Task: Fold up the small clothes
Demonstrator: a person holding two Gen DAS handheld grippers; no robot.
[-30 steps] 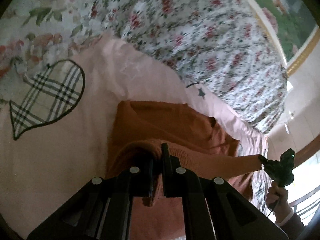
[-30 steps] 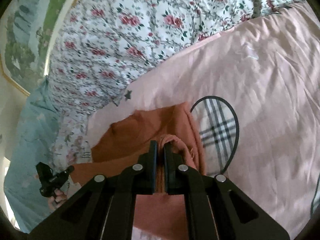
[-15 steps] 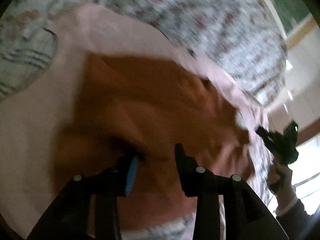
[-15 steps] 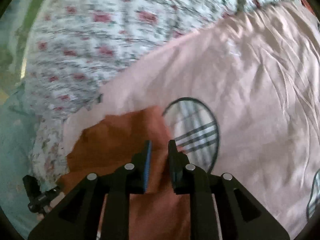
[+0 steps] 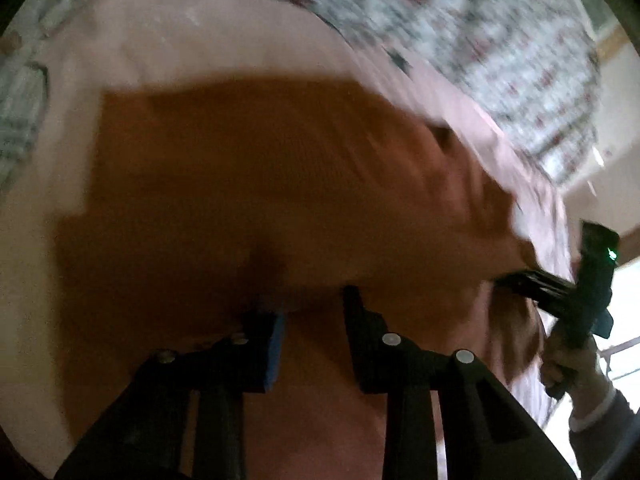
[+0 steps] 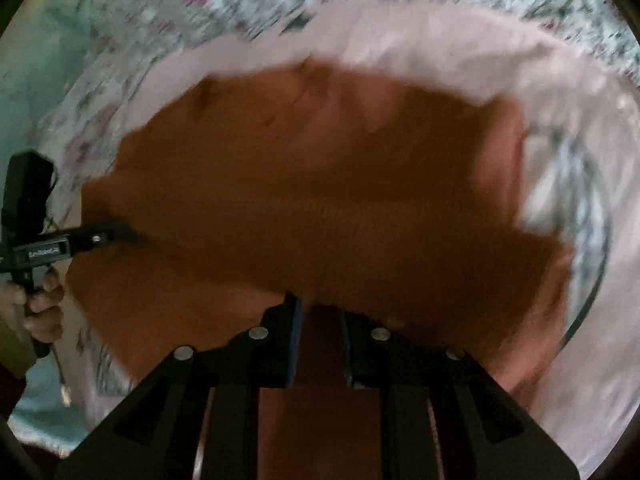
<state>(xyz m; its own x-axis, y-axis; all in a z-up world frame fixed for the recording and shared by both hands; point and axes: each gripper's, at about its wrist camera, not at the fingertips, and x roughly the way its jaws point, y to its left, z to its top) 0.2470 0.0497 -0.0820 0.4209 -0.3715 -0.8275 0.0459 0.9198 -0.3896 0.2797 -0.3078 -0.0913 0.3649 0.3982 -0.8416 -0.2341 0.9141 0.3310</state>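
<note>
An orange knitted garment [image 5: 280, 184] lies spread on a pink bedsheet [image 5: 192, 40]; both views are blurred. My left gripper [image 5: 312, 304] is open, its fingers apart just above the garment's near edge. My right gripper [image 6: 320, 308] is open with a narrower gap, right over the garment [image 6: 320, 184] near its near edge. The right gripper also shows at the right of the left wrist view [image 5: 520, 280], at the garment's far end. The left gripper shows at the left of the right wrist view [image 6: 116, 234], touching the cloth's edge.
A floral quilt [image 5: 500, 40] lies bunched along the far side of the bed. A checked heart patch [image 6: 576, 216] on the sheet sits right of the garment, partly under it. A pale blue fabric [image 6: 48, 64] lies at the left.
Both grippers let go of the garment's edge and opened. Both cameras dropped closer to the cloth, which now lies flatter and fills both views.
</note>
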